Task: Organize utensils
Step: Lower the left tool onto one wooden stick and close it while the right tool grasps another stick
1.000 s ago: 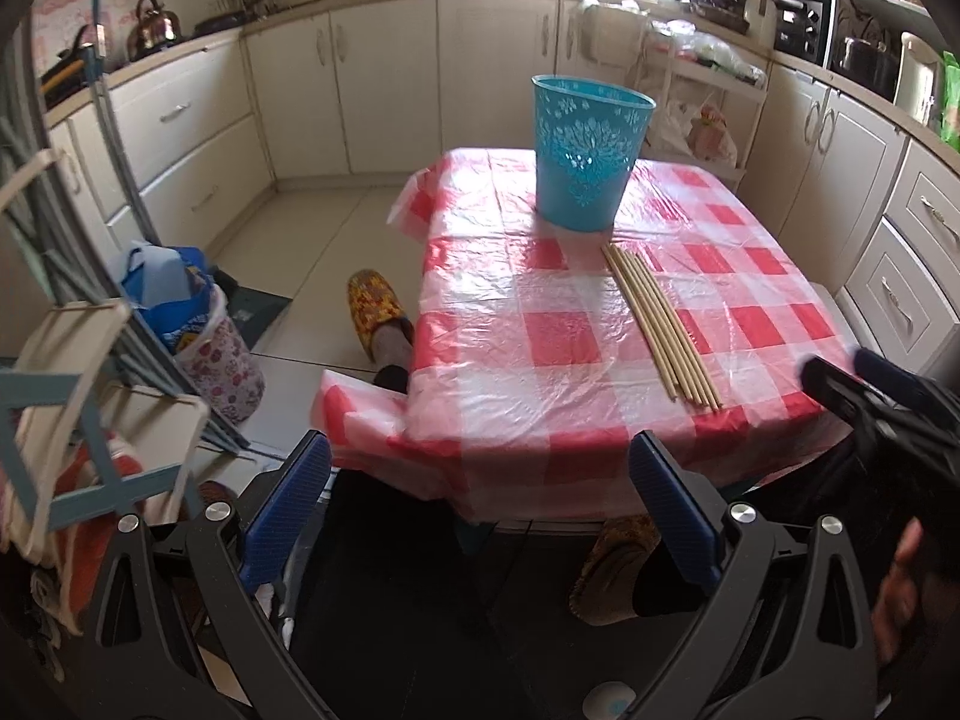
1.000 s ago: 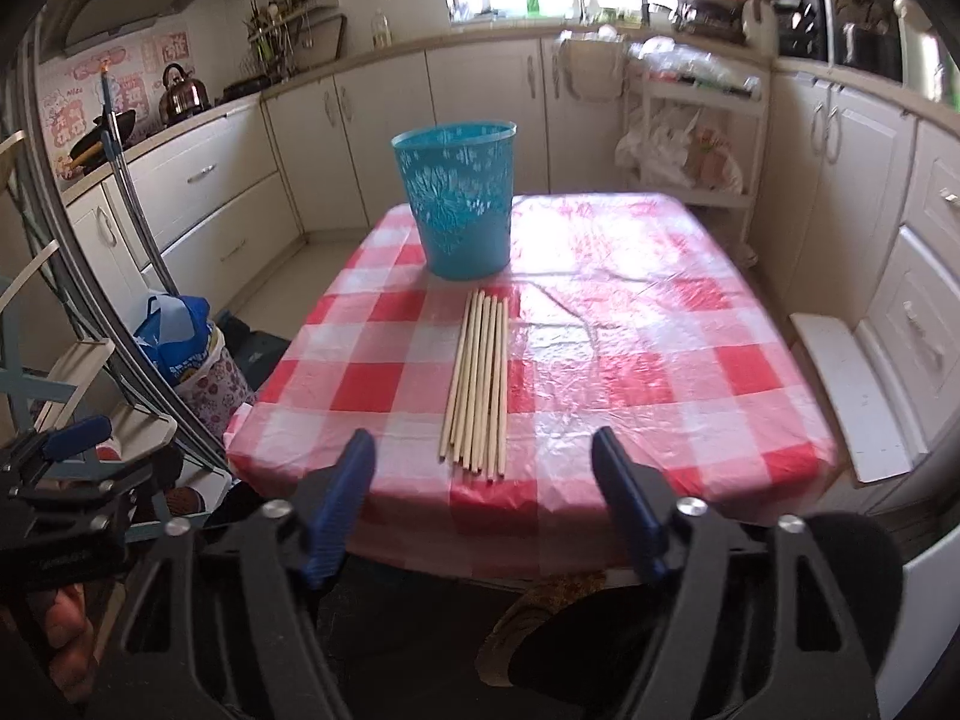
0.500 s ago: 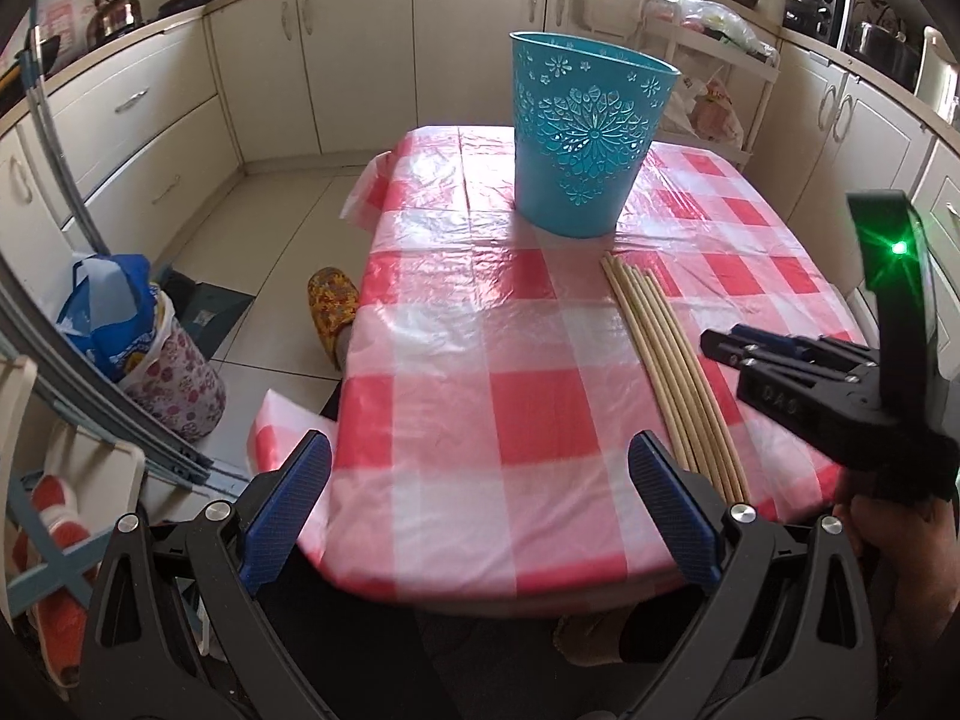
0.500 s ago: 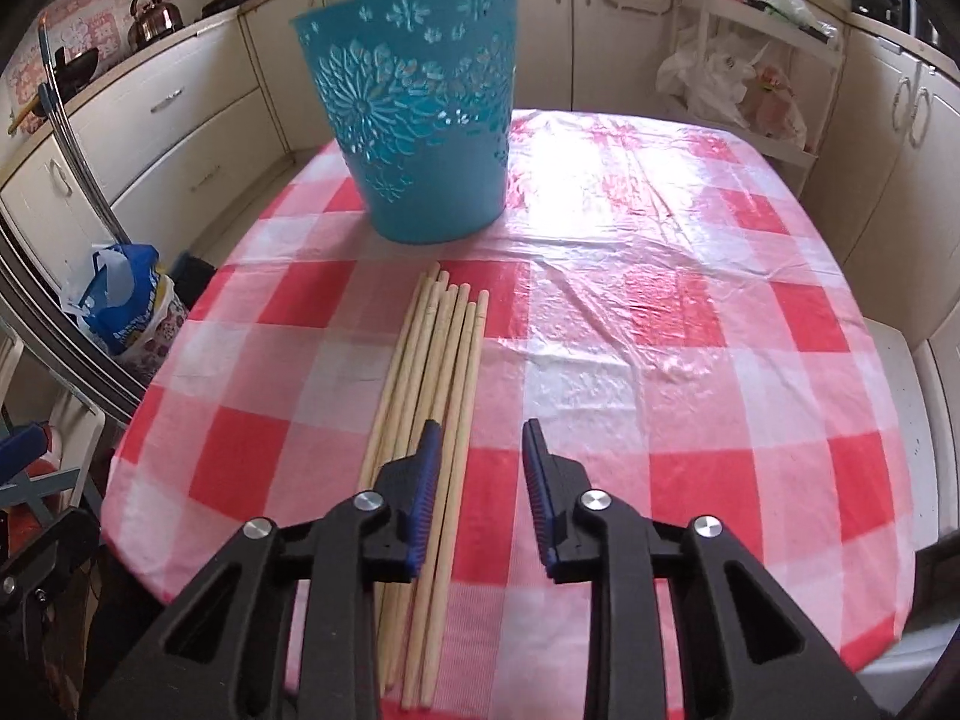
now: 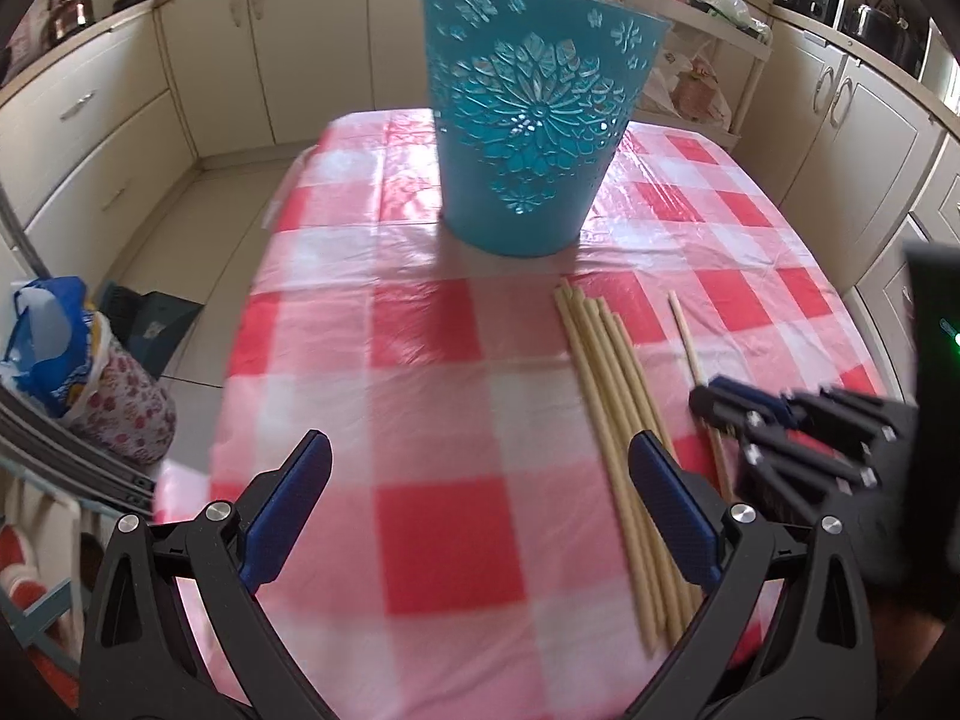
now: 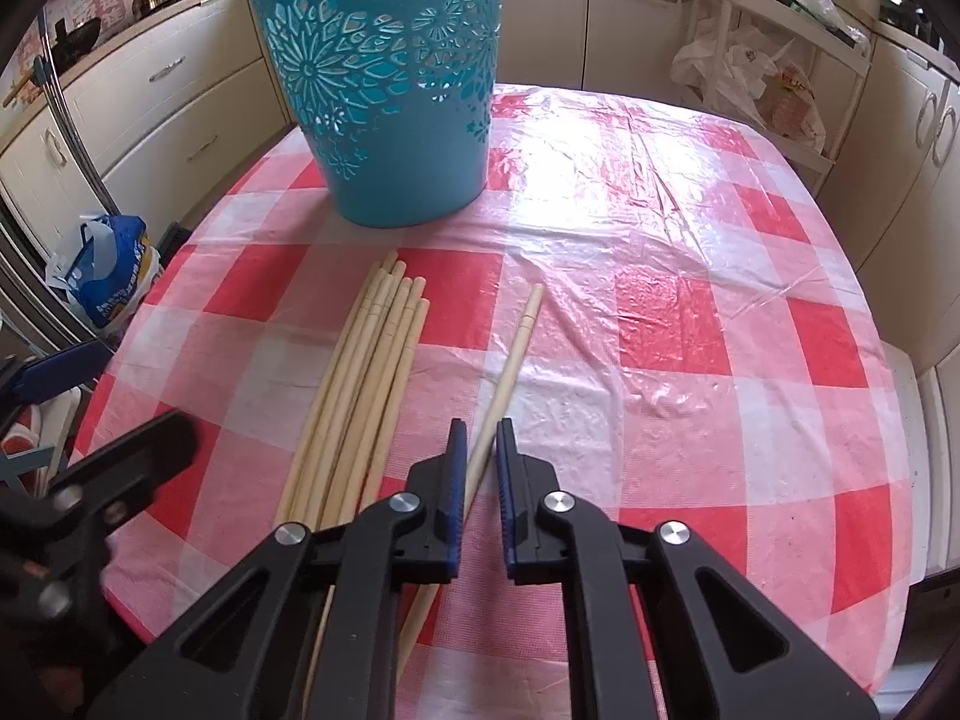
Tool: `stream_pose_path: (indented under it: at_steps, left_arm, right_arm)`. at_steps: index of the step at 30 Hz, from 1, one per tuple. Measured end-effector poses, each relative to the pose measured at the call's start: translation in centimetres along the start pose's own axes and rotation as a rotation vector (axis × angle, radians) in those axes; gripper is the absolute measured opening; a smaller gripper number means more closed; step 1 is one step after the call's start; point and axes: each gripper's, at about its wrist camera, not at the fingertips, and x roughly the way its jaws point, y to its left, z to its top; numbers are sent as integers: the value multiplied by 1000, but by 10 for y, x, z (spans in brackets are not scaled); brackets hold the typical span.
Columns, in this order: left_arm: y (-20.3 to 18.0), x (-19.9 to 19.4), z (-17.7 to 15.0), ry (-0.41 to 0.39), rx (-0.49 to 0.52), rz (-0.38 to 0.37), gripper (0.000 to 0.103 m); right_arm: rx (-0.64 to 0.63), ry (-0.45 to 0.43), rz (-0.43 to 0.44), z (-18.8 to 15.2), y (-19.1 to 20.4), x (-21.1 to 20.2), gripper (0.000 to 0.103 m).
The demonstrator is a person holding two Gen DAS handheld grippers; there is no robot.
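- Step in hand: the right gripper [image 6: 480, 450] is picking one pale wooden chopstick [image 6: 510, 360] out of the bundle of pale wooden chopsticks [image 6: 366, 384], near the front edge of the worktop [image 6: 690, 360].
- Its fingers are closing, with the stick between them.
- Next, I judge: lift it and carry it to the turquoise perforated plastic bucket [image 6: 384, 78] at the far edge.
- The left gripper [image 5: 480, 480] hangs with fingers wide apart, holding nothing.

Both grippers [image 5: 480, 516] [image 6: 480, 468]: black frames, blue-padded jaws, silver screws, maybe green LED.

Glossy plastic tablecloth [image 6: 690, 276] (crinkled), matt wooden chopsticks [image 6: 354, 384], plastic bucket [image 6: 384, 78]
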Motion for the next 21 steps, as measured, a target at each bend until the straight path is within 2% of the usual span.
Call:
stream_pose_path:
  at_steps: [8, 21]
  left_arm:
    - [-15, 44, 18, 51, 33, 44, 79]
    - [-18, 54, 25, 58, 24, 33, 79]
  right_arm:
    - [28, -18, 38, -3, -6, -2, 11]
    - [37, -20, 53, -3, -9, -2, 11]
